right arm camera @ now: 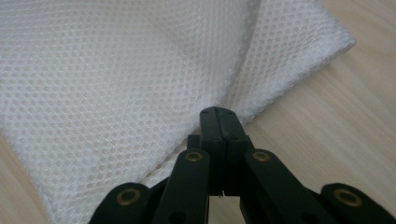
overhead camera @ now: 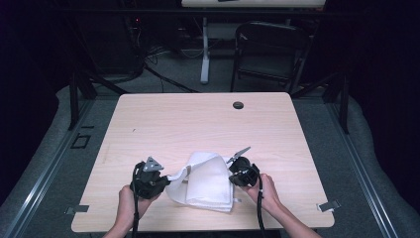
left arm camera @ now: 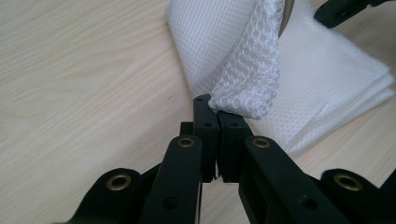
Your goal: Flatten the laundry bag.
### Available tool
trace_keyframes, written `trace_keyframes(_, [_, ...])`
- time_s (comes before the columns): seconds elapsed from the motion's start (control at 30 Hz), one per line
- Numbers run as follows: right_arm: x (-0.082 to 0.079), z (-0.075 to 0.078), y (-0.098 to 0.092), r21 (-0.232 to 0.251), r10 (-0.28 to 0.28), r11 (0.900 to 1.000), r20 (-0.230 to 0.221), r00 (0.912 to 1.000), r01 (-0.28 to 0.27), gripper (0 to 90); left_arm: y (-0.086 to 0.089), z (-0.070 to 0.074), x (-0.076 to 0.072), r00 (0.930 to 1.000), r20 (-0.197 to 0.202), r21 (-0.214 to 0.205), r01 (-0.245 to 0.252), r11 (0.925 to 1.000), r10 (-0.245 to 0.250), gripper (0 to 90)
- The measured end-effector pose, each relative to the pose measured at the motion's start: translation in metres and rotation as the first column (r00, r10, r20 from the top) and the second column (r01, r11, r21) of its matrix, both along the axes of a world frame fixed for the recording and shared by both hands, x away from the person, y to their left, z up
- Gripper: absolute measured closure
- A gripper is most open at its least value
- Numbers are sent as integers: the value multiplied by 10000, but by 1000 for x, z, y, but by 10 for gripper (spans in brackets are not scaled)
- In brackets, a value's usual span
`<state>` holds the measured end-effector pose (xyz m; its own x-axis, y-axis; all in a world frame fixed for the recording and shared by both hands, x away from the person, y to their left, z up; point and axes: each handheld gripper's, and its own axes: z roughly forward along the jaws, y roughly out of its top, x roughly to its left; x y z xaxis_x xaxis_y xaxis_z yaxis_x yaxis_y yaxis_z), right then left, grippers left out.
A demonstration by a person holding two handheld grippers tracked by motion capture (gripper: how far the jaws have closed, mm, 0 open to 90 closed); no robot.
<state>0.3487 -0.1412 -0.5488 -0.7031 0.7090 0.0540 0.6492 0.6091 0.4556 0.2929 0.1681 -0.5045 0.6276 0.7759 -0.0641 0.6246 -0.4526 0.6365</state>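
A white mesh cloth (overhead camera: 205, 182) lies folded near the front middle of the wooden table (overhead camera: 198, 119). My left gripper (overhead camera: 171, 177) is at its left side, jaws shut on a lifted corner of the cloth (left arm camera: 247, 88), which stretches up from the pile. In its own view the left gripper (left arm camera: 215, 112) pinches that edge between its pads. My right gripper (overhead camera: 232, 173) sits at the cloth's right side. In its own view the right gripper (right arm camera: 219, 114) is shut on a fold of the mesh cloth (right arm camera: 116, 79).
A dark round hole (overhead camera: 238, 105) sits near the table's far edge. Metal clips (overhead camera: 328, 206) mark the front corners. A black chair (overhead camera: 270, 49) and a white table leg (overhead camera: 205, 49) stand beyond the table on the grey floor.
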Motion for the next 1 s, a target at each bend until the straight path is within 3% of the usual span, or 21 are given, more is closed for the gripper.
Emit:
trace_keyframes(0.1, [1, -1, -1, -29, 36, 10000, -114, 9999, -36, 900, 7, -2, 3, 9997, -105, -48, -239, 9997, 239, 889])
trace_keyframes(0.17, [1, -1, -1, -23, 13, 10000, -130, 9999, -14, 900, 13, -4, 4, 9994, -72, 199, -331, 9993, 332, 889])
trace_keyframes(0.27, [0, -3, -2, -190, -1, 9998, -65, 10000, -1, 900, 22, -6, 7, 9976, -351, -88, -597, 9982, 594, 888])
trace_keyframes(0.47, [0, 0, -4, -221, 153, 9996, 52, 9999, -152, 900, 21, -7, 7, 9980, -345, 21, -528, 9986, 529, 887])
trace_keyframes(0.5, [-1, 4, -4, 110, 58, 9999, 247, 9997, -60, 900, 21, -8, 7, 9978, -398, 45, -538, 9985, 539, 887])
trace_keyframes(0.57, [-2, 6, -3, 455, 128, 9989, 228, 9997, -138, 900, 22, -10, 9, 9970, -528, 152, -566, 9983, 574, 887])
trace_keyframes(0.6, [-3, 7, -1, 529, 152, 9985, 187, 9997, -162, 900, 23, -11, 10, 9955, -746, 126, -569, 9983, 576, 886])
trace_keyframes(0.67, [-5, 6, 4, 733, 377, 9966, 154, 9992, -387, 900, 24, -12, 10, 9955, -734, 161, -593, 9981, 603, 886])
trace_keyframes(0.8, [-6, 0, 9, 487, 645, 9968, -192, 9977, -635, 900, 28, -15, 10, 9936, -894, 150, -679, 9976, 690, 885])
trace_keyframes(0.9, [-7, -4, 11, 243, 662, 9975, -214, 9976, -657, 900, 29, -15, 10, 9940, -874, 190, -649, 9977, 664, 886])
trace_keyframes(1.0, [-6, -5, 11, 325, 651, 9974, -223, 9976, -643, 900, 28, -15, 9, 9952, -748, 217, -615, 9979, 630, 886])
